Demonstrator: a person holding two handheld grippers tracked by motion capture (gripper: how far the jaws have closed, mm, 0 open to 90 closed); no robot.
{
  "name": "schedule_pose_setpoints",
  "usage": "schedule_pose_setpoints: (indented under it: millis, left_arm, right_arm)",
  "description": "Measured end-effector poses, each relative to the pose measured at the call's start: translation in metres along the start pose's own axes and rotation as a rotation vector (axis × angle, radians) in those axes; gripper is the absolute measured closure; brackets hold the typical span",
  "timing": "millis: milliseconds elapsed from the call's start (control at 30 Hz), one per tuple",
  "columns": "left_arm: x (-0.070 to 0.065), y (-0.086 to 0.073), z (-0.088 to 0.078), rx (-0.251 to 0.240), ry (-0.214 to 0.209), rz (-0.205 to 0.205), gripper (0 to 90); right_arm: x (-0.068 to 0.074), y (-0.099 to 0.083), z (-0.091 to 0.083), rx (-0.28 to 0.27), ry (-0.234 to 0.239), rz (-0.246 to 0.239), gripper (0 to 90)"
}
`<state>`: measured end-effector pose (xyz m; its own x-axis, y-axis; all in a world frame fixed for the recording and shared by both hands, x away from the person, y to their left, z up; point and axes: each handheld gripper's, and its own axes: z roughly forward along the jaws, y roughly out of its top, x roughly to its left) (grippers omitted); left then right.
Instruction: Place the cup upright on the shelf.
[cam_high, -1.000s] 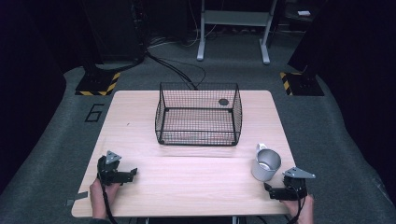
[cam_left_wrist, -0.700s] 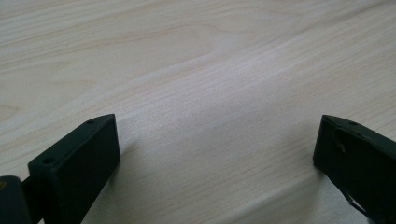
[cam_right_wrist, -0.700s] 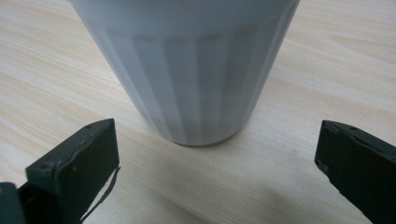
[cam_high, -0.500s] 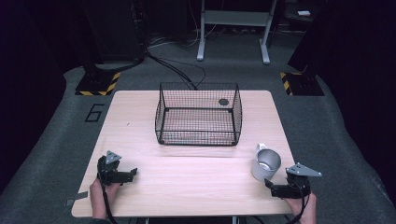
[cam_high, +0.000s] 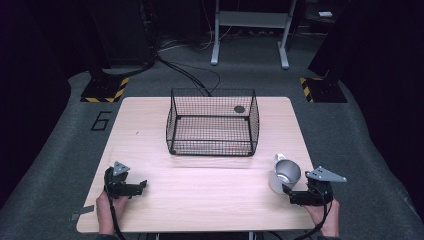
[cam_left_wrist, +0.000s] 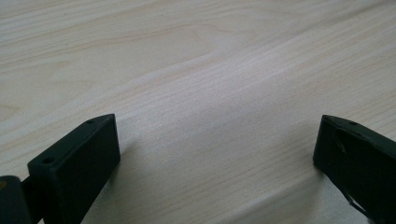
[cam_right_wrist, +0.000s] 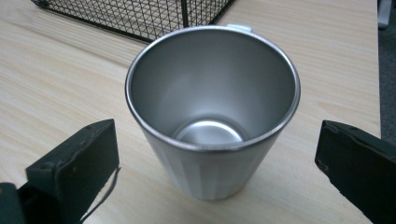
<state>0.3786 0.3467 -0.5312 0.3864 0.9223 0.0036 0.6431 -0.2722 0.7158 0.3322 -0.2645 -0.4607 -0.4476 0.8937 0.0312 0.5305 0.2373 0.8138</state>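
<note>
A: Item one, the steel cup (cam_high: 286, 174)?
B: Upright on the wooden table (cam_high: 210, 200), near its right front corner, mouth up. In the right gripper view the cup (cam_right_wrist: 212, 112) shows a bare, shiny inside and a small pale tab at its far rim.

A: Item two, right gripper (cam_high: 289, 194)?
B: Held low at the table's front right edge, just before the cup. Its jaws stand wide apart, one on each side of the cup, touching neither wall. Nothing is clasped.

A: Item three, left gripper (cam_high: 142, 184)?
B: At the front left of the table, well apart from the cup. In the left gripper view its jaws are spread wide over bare wood grain, with nothing between them.

A: Item four, the wire basket (cam_high: 212, 122)?
B: Black mesh, rectangular, open at the top, standing at mid-table toward the far edge. A corner of the basket (cam_right_wrist: 140, 14) shows just behind the cup in the right gripper view. A small dark round disc (cam_high: 239, 109) sits at its far right part.

A: Hands?
B: The person's right hand (cam_high: 325, 220) and left hand (cam_high: 107, 210) come in from the near edge, each grasping its tool.
</note>
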Motion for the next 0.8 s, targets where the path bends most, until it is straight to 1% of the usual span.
schedule_pose_setpoints:
  millis: [33, 67, 133, 167, 333, 400, 433, 500, 600, 700, 800]
  left_arm:
    - [0.000, 0.000, 0.000, 0.000, 0.000, -0.001, 0.5]
    - [0.000, 0.000, 0.000, -0.005, 0.002, -0.001, 0.5]
    - [0.000, 0.000, 0.000, -0.002, 0.001, -0.001, 0.5]
    - [0.000, 0.000, 0.000, -0.004, 0.001, -0.001, 0.5]
    - [0.000, 0.000, 0.000, -0.001, 0.000, 0.000, 0.5]
    - [0.000, 0.000, 0.000, 0.000, 0.000, 0.000, 0.5]
    - [0.000, 0.000, 0.000, -0.001, 0.000, 0.000, 0.5]
    - [0.000, 0.000, 0.000, -0.006, 0.002, -0.002, 0.5]
    - [0.000, 0.000, 0.000, -0.004, 0.001, -0.001, 0.5]
    - [0.000, 0.000, 0.001, -0.010, 0.003, -0.003, 0.5]
    - [0.000, 0.000, 0.001, -0.011, 0.003, -0.003, 0.5]
  right_arm:
    - [-0.001, 0.002, 0.001, -0.001, 0.005, -0.008, 0.0]
    - [0.000, 0.004, 0.002, -0.007, 0.000, -0.007, 0.0]
    - [0.000, 0.007, 0.005, -0.012, 0.007, -0.008, 0.0]
    - [0.000, 0.009, 0.005, -0.001, 0.013, -0.014, 0.0]
    - [0.000, 0.014, 0.013, -0.002, 0.018, -0.013, 0.0]
    - [0.000, 0.016, 0.016, -0.005, 0.027, -0.006, 0.0]
    - [-0.001, 0.017, 0.017, -0.011, 0.021, -0.008, 0.0]
    - [-0.001, 0.018, 0.019, -0.001, 0.026, -0.008, 0.0]
    - [-0.001, 0.020, 0.022, 0.000, 0.027, -0.011, 0.0]
    - [-0.001, 0.022, 0.025, 0.014, 0.023, -0.023, 0.0]
    - [-0.001, 0.023, 0.029, 0.018, 0.024, -0.021, 0.0]
